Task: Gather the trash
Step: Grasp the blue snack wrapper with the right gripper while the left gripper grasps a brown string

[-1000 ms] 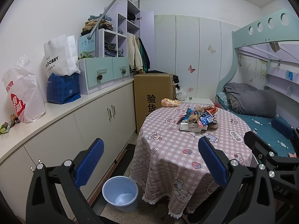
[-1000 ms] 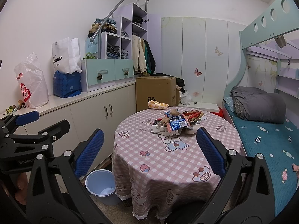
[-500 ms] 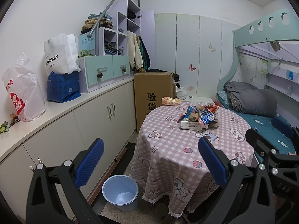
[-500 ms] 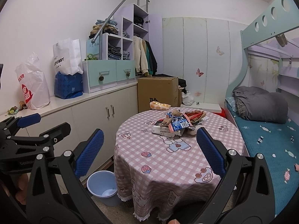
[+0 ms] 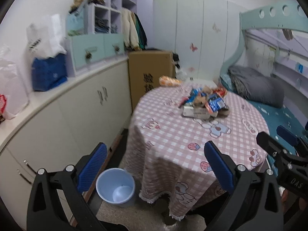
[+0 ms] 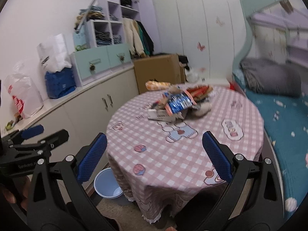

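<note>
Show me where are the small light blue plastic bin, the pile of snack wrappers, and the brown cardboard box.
Small light blue plastic bin (image 5: 115,188): left wrist view, inner wall.
Pile of snack wrappers (image 6: 178,102): right wrist view, blue wrapper on top.
Brown cardboard box (image 5: 151,71): left wrist view, front face.

Trash pile (image 5: 205,101) lies on table (image 5: 192,146); bucket (image 5: 115,186) left, below.

My round table (image 5: 221,146), under a pink checked cloth (image 6: 173,154), carries a heap of wrappers (image 5: 205,104) and an orange packet (image 5: 169,81) at its far edge. On the floor (image 5: 134,216) beside it stands a blue bin (image 5: 115,187).
</note>
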